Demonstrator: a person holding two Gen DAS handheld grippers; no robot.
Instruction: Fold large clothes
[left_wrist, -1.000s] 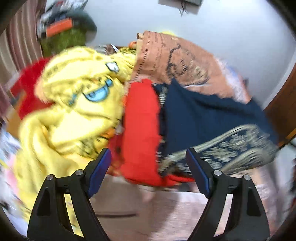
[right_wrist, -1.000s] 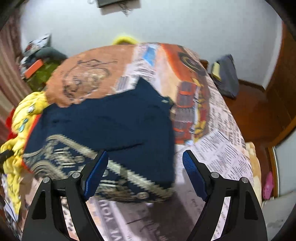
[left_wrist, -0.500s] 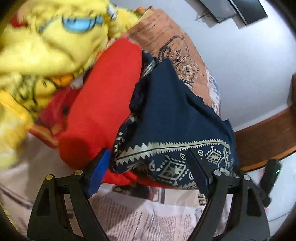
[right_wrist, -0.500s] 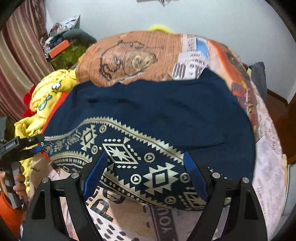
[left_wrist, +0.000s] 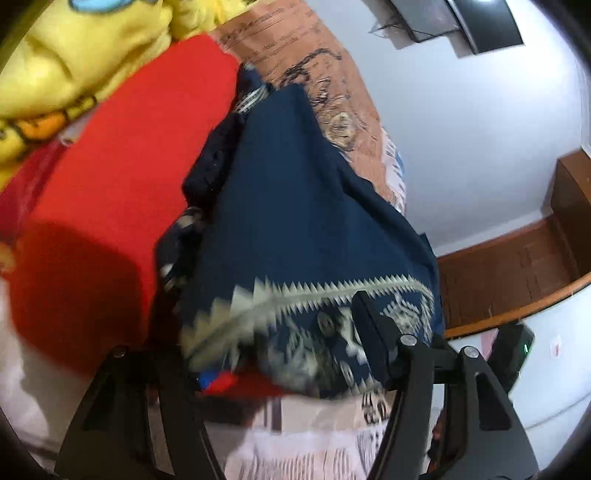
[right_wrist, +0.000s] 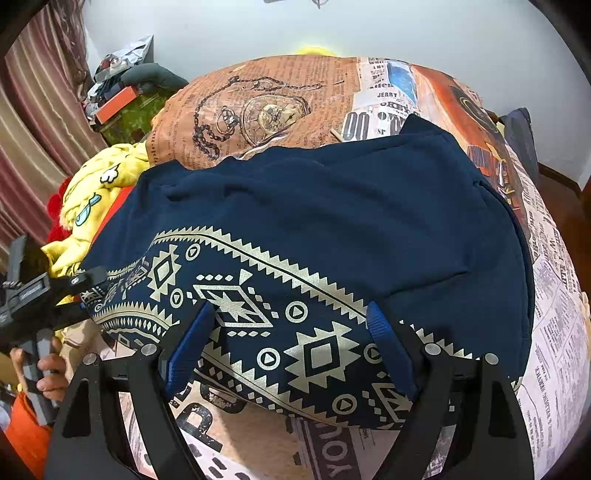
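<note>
While the navy patterned garment lies spread on the newspaper-print bedspread, the right gripper stands wide over its hem, jaws apart. The left gripper, jaws just closing, has the hem's corner between them; whether the pads press it I cannot tell.

Domestic bedroom. A bed with a newspaper-print cover stands against a plain white wall; striped curtains hang at left, yellow plush bedding is heaped alongside, and a wall-mounted screen and wooden skirting are visible.
</note>
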